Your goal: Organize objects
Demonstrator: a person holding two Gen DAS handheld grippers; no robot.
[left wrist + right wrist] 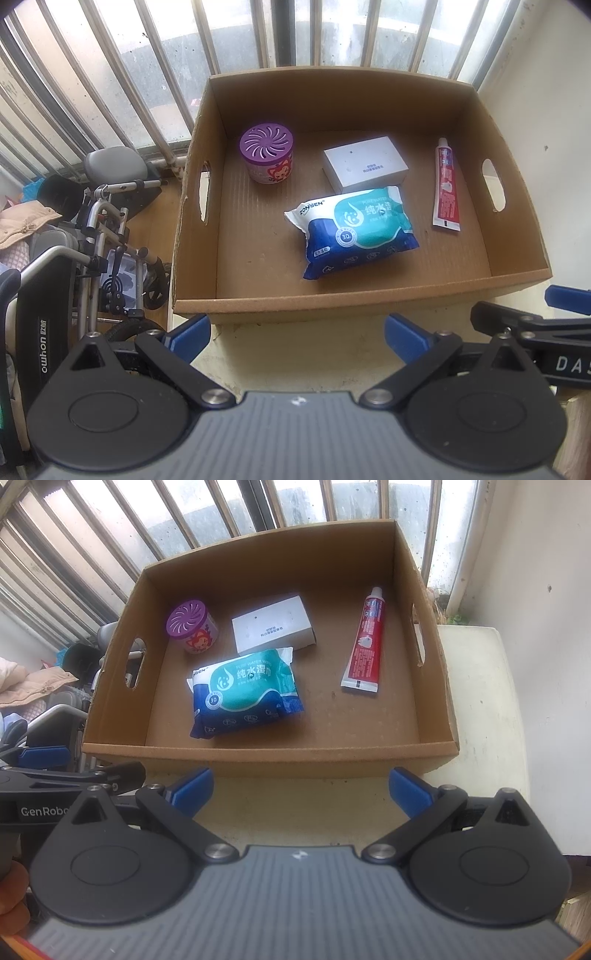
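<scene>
Ahead of both spread, empty grippers, left (297,338) and right (300,789), sits the cardboard box (258,755). Inside lie a wipes pack (245,694) and a toothpaste tube (364,642), well apart.

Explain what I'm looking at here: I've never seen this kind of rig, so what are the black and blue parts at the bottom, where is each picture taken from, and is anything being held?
Each picture comes from a fisheye camera mounted on a handheld two-finger gripper, looking forward along its fingers; a person carries one gripper in each hand. The black arms with blue pads at the bottom are those fingers: the left gripper in one view, the right gripper in the other. Both stand open and hold nothing, just short of a cardboard box set by a barred window. Inside the box lie a purple-lidded air freshener, a white carton, a pack of wet wipes touching the carton's near edge, and a toothpaste tube lying apart near the right wall.
</scene>
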